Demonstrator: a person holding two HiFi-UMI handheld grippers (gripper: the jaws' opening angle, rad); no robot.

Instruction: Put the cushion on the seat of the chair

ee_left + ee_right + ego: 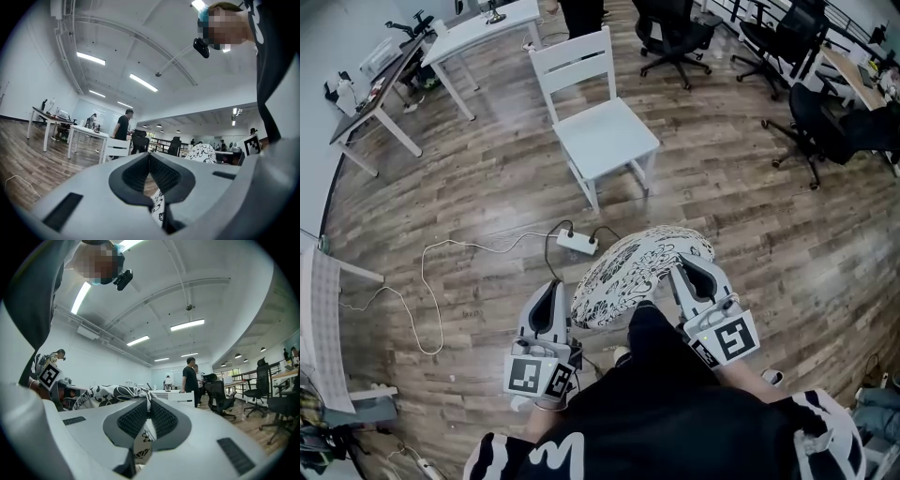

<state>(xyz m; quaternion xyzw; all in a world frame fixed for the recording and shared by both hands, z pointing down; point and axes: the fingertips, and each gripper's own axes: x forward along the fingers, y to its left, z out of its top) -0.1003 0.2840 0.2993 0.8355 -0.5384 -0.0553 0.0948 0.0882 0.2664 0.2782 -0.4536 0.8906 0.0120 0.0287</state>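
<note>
The cushion (642, 267), white with a black pattern, hangs in the air in front of the person's legs, above the wooden floor (750, 216) and well apart from the chair (598, 112). It is carried from both ends. The left hand-held gripper (551, 292) is closed on the fabric at its left edge, and the right hand-held gripper (691, 274) is closed on the fabric at its right edge. In each gripper view a strip of patterned cloth shows pinched between the jaws.

So the pick-up looks done. What remains is the carry to the chair and setting the cushion down on the seat (607, 139), which is bare.

Between the cushion and the chair a power strip (577, 243) lies on the floor with a cable (431, 281) trailing off to the left. It lies close to the straight path and could catch a foot. Beyond the chair stands a white table (483, 26), with a person standing (123, 126) near it. Black office chairs (675, 37) stand off to the right, clear of the way.
</note>
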